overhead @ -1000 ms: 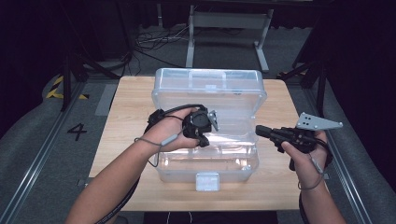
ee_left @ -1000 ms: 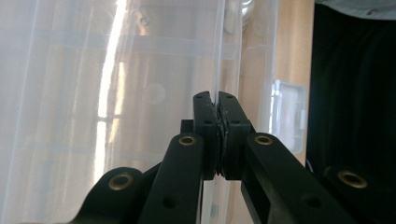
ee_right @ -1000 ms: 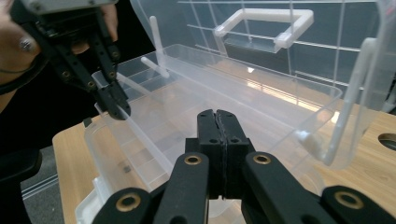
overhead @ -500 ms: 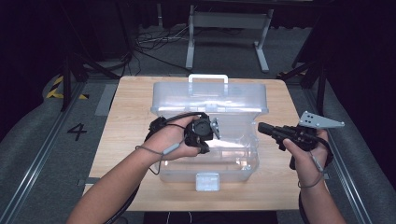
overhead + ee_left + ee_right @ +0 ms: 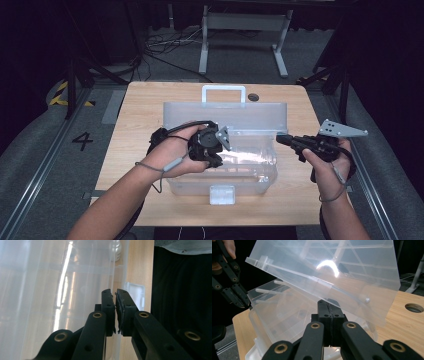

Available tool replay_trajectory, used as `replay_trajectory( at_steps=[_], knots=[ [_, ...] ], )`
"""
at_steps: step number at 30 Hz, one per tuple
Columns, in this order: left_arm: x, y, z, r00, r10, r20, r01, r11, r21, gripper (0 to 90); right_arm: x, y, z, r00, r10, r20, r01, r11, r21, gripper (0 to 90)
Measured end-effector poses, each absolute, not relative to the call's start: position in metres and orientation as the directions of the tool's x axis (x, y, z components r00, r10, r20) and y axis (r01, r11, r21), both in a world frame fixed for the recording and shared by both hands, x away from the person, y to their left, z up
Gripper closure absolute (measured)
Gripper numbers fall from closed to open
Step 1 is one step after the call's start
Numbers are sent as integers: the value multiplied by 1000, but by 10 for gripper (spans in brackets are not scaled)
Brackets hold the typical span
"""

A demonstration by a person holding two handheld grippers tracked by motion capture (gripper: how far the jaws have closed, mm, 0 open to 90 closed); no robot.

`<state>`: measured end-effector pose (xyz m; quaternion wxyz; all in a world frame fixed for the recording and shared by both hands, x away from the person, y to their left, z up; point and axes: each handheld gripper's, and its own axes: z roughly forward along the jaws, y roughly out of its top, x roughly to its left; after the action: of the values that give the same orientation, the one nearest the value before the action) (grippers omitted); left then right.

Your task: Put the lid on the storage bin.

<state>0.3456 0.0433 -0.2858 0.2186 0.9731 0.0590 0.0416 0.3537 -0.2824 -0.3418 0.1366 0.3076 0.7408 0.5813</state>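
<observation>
Only writing I can spot is a "4" [image 5: 82, 141] on the floor left of the clear bin [image 5: 222, 155]. Left gripper [image 5: 216, 161] clenched over its lid [image 5: 225, 116], right gripper [image 5: 281, 140] clenched empty beside it.

Left gripper [image 5: 216, 161]: tips hidden behind its own body in the high view; contact with the lid [image 5: 225, 117] cannot be read. The gripper's own view is blurred by clear plastic close up. Box [image 5: 222, 172] contents not discernible through glare. Right forearm [image 5: 342, 220] cut off at bottom edge.
</observation>
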Motion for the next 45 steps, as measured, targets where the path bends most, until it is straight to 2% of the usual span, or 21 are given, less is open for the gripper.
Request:
replay_trajectory(
  at_steps=[34,39,45],
  knots=[
    [345,148,-291,912,410,11,352,-797,491,852,357,-283,-338,-785,604,139,298,172,939,900],
    [350,168,-300,894,447,-29,404,-777,483,838,357,-285,-338,-781,609,138,301,173,938,900],
    [354,186,-308,868,491,-72,453,-725,519,839,356,-284,-338,-782,609,135,299,176,938,900]
  ],
)
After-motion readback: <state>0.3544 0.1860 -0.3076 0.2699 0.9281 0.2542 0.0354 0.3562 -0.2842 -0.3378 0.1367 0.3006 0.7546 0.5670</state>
